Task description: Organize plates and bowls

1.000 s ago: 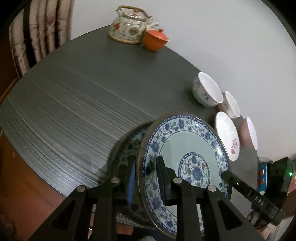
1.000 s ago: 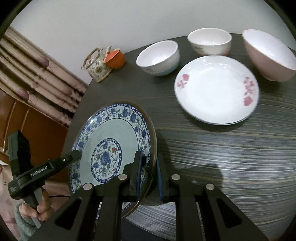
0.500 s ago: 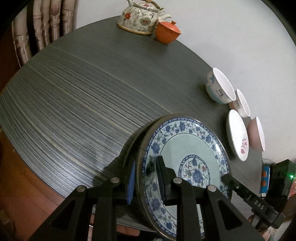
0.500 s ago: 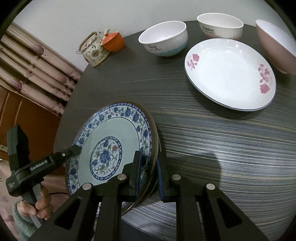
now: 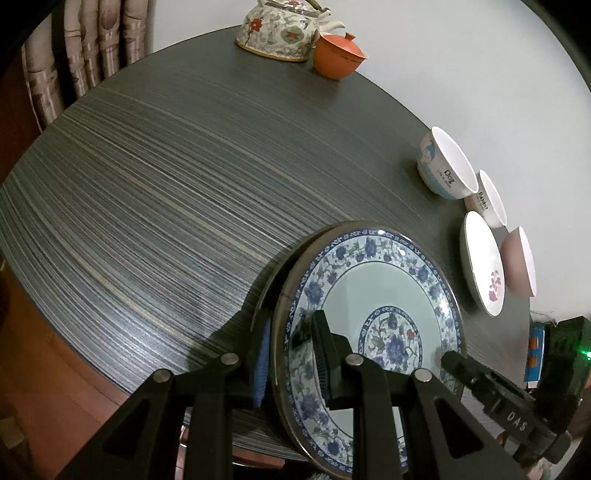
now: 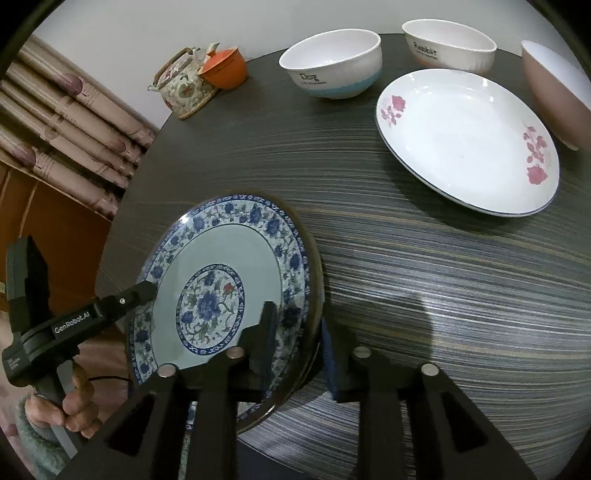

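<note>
A blue-and-white floral plate point(image 5: 373, 284) point(image 6: 225, 258) sits low at the near edge of the dark round table, on top of another plate whose rim shows just beneath it. My left gripper point(image 5: 291, 354) is shut on its rim. My right gripper point(image 6: 299, 343) straddles the opposite rim with its jaws spread wider than the rim. Further back are a white plate with pink flowers point(image 6: 465, 140) point(image 5: 480, 262), a white-and-blue bowl point(image 6: 332, 66) point(image 5: 443, 166), a white bowl point(image 6: 447, 44) point(image 5: 487, 199) and a pink bowl point(image 6: 554, 92) point(image 5: 521, 258).
A floral teapot point(image 5: 277, 29) point(image 6: 184, 85) and an orange lidded cup point(image 5: 338, 55) point(image 6: 225, 68) stand at the table's far edge by the wall. Curtains point(image 6: 62, 122) hang at the left. The dark striped table point(image 5: 166, 166) spreads between the dishes.
The blue plate has come down from tilted to lie low on the plate beneath. My right gripper's jaws have spread open from the rim. My left gripper still grips.
</note>
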`<move>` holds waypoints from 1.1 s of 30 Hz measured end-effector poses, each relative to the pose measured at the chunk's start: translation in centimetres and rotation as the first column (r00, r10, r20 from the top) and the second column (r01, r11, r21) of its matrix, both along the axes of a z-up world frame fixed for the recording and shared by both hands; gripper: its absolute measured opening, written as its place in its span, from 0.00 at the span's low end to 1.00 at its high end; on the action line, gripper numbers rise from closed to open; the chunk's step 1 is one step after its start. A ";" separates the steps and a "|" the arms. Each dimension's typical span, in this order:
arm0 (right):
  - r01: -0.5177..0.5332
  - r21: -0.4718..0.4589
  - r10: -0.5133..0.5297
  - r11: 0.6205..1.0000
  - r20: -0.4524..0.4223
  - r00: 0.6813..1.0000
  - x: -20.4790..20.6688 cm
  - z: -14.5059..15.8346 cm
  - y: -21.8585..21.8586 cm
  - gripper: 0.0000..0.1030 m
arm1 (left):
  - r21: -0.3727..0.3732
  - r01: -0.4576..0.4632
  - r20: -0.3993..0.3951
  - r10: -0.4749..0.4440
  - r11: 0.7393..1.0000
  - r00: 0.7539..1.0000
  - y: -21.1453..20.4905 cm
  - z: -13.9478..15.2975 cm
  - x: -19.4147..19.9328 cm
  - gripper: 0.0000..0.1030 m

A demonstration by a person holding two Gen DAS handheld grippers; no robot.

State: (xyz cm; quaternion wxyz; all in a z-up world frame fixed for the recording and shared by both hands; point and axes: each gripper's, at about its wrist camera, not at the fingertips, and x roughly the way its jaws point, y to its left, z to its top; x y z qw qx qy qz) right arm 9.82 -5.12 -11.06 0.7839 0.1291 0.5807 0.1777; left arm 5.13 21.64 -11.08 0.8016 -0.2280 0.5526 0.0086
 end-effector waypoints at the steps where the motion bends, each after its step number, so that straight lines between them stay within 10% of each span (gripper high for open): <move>1: -0.004 -0.007 0.004 1.000 0.001 1.000 0.0 0.0 0.1 0.28 | 0.001 -0.001 0.000 0.001 1.000 1.000 0.0 0.0 0.0 0.21; 33: -0.046 -0.040 0.045 0.998 -0.023 0.999 -1.1 -1.0 1.8 0.56 | 0.127 -0.024 0.065 0.016 0.992 0.998 -0.3 1.9 -0.5 0.35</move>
